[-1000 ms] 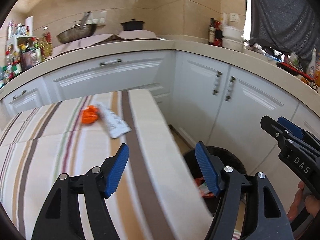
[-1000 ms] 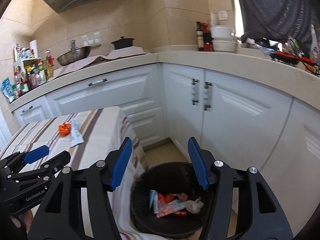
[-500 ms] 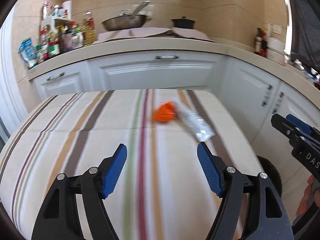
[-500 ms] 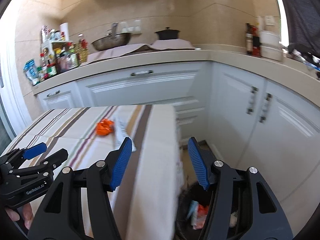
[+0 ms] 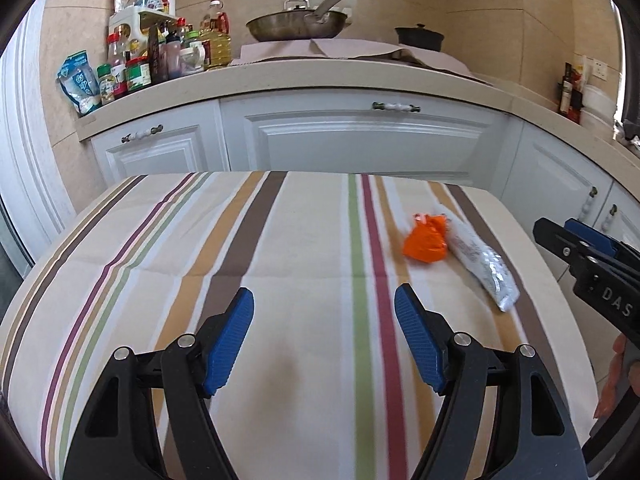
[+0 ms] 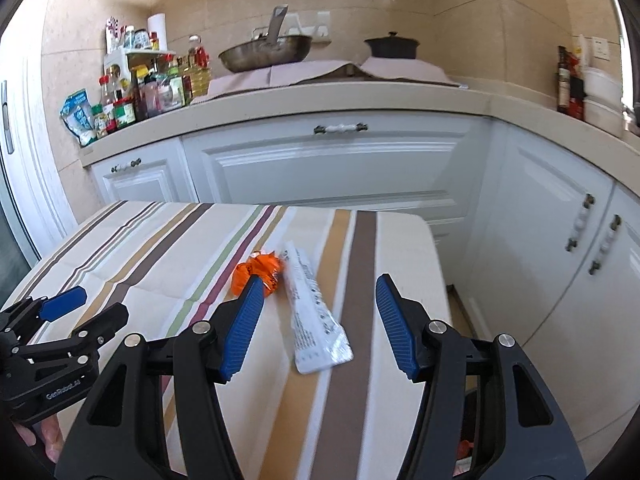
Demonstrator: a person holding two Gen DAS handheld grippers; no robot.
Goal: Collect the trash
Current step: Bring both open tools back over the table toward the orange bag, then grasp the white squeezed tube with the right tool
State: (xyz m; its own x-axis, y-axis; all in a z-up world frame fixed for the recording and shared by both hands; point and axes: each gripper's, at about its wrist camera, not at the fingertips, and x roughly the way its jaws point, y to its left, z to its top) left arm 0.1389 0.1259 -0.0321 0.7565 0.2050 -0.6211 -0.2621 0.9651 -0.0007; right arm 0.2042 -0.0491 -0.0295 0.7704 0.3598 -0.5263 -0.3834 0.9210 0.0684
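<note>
A crumpled orange wrapper (image 5: 426, 239) and a long white and silver wrapper (image 5: 480, 262) lie side by side on the striped tablecloth (image 5: 280, 248), toward its right edge. My left gripper (image 5: 324, 334) is open and empty above the cloth, short and left of both. My right gripper (image 6: 318, 322) is open and empty, with the white wrapper (image 6: 314, 308) lying between its fingers and the orange wrapper (image 6: 258, 270) just past its left fingertip. The right gripper shows at the right edge of the left wrist view (image 5: 588, 256); the left gripper shows at the lower left of the right wrist view (image 6: 60, 320).
White kitchen cabinets (image 5: 360, 136) under a beige L-shaped counter stand behind and right of the table. Bottles and jars (image 5: 160, 60), a wok (image 5: 296, 26) and a black pot (image 5: 420, 36) sit on the counter. The bin's edge (image 6: 466, 450) shows low on the right, beside the table.
Both grippers have swung left from the black trash bin on the floor to over the table. The two wrappers are now closer; the right gripper straddles the white one. Both stayed open.
</note>
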